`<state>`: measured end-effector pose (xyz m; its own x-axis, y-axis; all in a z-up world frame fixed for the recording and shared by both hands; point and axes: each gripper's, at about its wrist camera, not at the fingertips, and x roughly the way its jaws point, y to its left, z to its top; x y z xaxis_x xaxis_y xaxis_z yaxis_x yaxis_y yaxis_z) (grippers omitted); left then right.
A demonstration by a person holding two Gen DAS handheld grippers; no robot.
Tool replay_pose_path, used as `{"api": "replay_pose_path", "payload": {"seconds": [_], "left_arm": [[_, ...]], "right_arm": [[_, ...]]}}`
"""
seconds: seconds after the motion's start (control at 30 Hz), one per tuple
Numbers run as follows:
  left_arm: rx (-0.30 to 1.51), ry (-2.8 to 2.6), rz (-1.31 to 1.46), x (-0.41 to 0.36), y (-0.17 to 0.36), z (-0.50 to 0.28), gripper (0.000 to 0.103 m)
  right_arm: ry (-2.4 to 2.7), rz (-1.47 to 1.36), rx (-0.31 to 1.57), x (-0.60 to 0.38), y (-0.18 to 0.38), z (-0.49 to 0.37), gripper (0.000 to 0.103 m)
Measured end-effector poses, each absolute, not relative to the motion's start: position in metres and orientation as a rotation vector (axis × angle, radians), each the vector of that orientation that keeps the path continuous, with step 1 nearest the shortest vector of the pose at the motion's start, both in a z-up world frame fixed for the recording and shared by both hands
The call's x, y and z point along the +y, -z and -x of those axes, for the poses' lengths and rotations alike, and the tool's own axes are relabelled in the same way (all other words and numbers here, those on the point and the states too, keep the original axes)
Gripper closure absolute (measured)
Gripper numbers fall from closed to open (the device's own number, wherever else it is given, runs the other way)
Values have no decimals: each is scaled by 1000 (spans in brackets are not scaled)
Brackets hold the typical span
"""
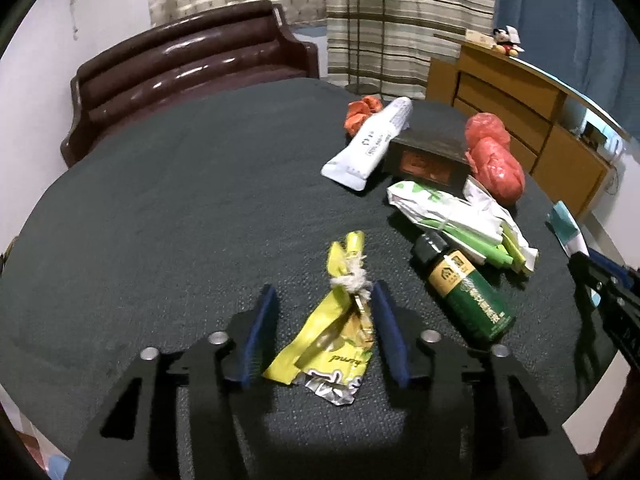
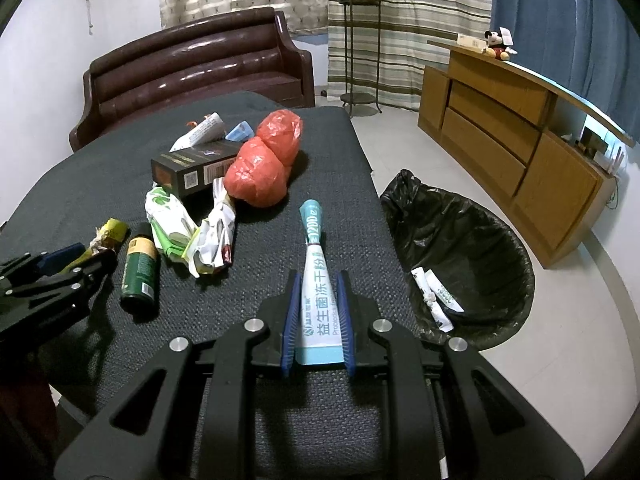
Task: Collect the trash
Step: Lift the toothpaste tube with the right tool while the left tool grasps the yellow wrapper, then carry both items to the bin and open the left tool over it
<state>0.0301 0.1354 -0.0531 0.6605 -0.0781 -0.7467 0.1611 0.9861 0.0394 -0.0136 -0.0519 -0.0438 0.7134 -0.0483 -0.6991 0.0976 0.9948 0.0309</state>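
My left gripper (image 1: 325,294) is open around a crumpled yellow wrapper (image 1: 334,336) that lies on the dark table (image 1: 180,208); the right finger touches it, the left stands apart. My right gripper (image 2: 318,284) is shut on a teal and white sachet (image 2: 318,280) near the table's right edge. A bin with a black liner (image 2: 472,248) stands on the floor to the right, with white sachets (image 2: 434,300) inside. A green bottle (image 1: 464,288), green-white packets (image 1: 452,216), a dark box (image 1: 428,156), a white pouch (image 1: 368,148) and red plastic bags (image 1: 496,156) lie on the table.
A brown leather sofa (image 2: 192,76) stands behind the table. A wooden cabinet (image 2: 512,136) with a plush toy (image 2: 496,44) is at the right, a plant stand (image 2: 360,40) by the curtains. The left gripper shows in the right wrist view (image 2: 72,264).
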Motion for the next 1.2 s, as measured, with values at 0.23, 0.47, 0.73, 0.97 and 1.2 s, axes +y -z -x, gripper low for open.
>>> {"api": "replay_pose_path", "payload": {"seconds": [0.23, 0.47, 0.73, 0.97, 1.2], "left_arm": [[796, 151, -172, 123, 54, -25, 72], [753, 158, -137, 123, 36, -21, 72], [689, 215, -112, 97, 13, -24, 72], [657, 285, -124, 53, 7, -36, 72], [646, 352, -158, 4, 9, -50, 72]], "right_arm": [[81, -65, 773, -52, 43, 13, 85], [92, -46, 757, -54, 43, 13, 85], [154, -47, 735, -80, 36, 10, 85], [236, -57, 710, -116, 29, 7, 85], [295, -78, 695, -147, 28, 3, 85]]}}
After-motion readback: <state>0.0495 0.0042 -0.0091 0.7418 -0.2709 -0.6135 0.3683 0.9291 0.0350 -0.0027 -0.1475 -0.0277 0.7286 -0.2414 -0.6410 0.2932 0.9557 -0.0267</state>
